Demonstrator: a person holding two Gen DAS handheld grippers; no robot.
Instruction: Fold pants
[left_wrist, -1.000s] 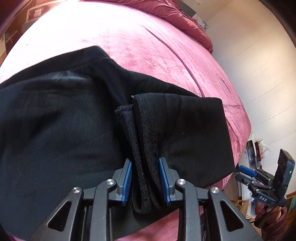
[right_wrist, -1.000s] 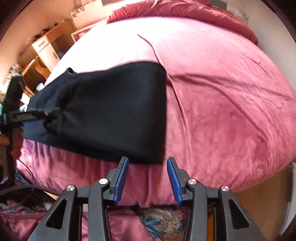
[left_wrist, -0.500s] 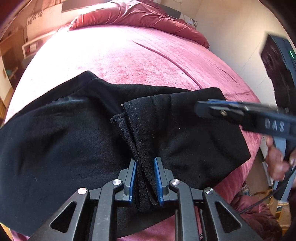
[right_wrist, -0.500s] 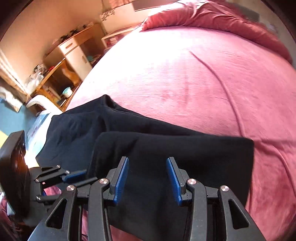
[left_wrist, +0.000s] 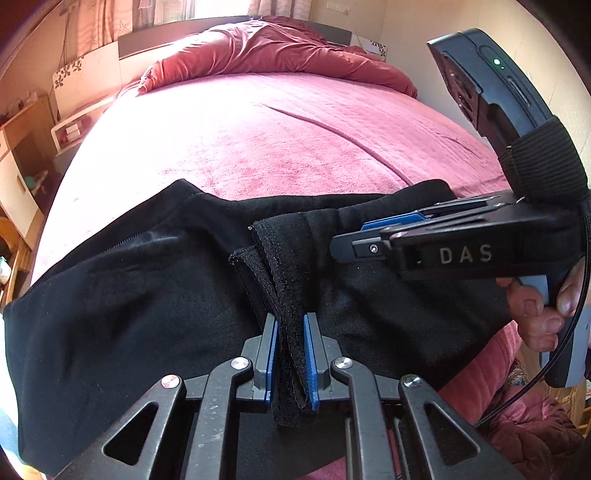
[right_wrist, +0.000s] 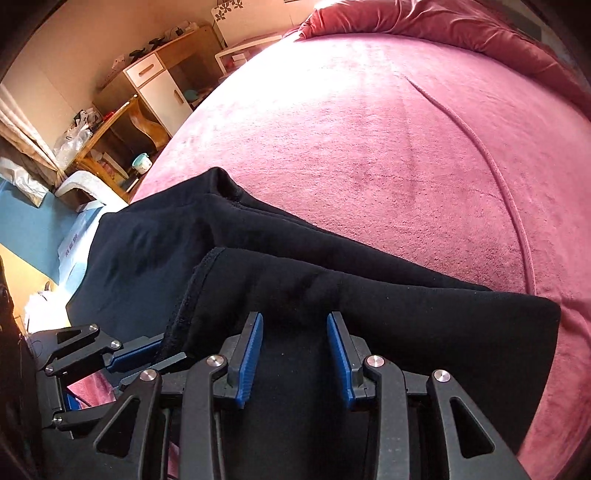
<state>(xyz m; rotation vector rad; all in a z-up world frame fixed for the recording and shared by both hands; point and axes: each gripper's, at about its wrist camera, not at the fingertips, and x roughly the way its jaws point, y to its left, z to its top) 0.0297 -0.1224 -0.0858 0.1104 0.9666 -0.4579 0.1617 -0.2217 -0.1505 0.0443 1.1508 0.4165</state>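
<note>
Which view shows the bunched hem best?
The left wrist view: the hem of the pants runs between the closing left gripper. The right wrist view shows it only edge-on, beside the closing right gripper.

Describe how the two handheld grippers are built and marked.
Both the left gripper and the right gripper are black linkage frames with silver rivets and ribbed blue pads. The right one carries white DAS lettering, a black elastic strap, a dark module with a green light and a black cable.

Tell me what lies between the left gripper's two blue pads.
A bunched hem of the black pants lies between the closing jaws of the left gripper, pads pressing it; this shows in the left wrist view.
</note>
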